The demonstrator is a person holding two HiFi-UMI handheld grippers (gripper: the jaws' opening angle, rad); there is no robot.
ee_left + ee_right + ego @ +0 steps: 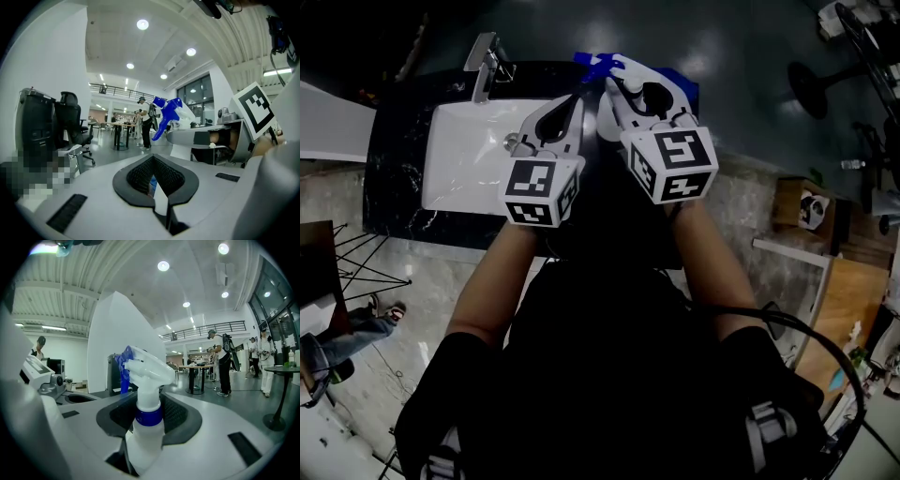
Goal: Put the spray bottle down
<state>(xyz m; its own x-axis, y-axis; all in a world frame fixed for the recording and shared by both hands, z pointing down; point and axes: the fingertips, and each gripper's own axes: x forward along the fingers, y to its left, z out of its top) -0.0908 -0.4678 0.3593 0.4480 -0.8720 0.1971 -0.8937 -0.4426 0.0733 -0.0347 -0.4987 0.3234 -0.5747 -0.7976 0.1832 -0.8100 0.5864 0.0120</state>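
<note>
Spray bottle: a white plastic spray bottle (146, 427) with a blue trigger (598, 64) and a blue collar. It stands upright in the air over the far right part of the worktop, to the right of the basin.
Right gripper: the right gripper (150, 411) has its fingers pinching the spray bottle around the shoulder, just under the collar, with one pad on each side.
Left gripper: the left gripper (154, 185) is just beside the right one. Its fingers are pressed together and hold nothing.
Worktop: a dark marbled worktop (394, 178) with a white rectangular basin (459, 164) set in its left part and a metal tap (483, 64) at its far edge.
Step in hand: the bottle is held aloft and not yet set down, so the task looks barely begun.
Next move: lower the bottle onto bare worktop right of the basin, keeping it upright so the base lands flat. Then spread the fingers.
Head view alone: shows the worktop, the basin and both grippers side by side.
Right gripper view alone: shows the grip itself and the collar.
Left gripper view alone: shows the trigger from the side, beside the right gripper's marker cube (253, 112).
</note>
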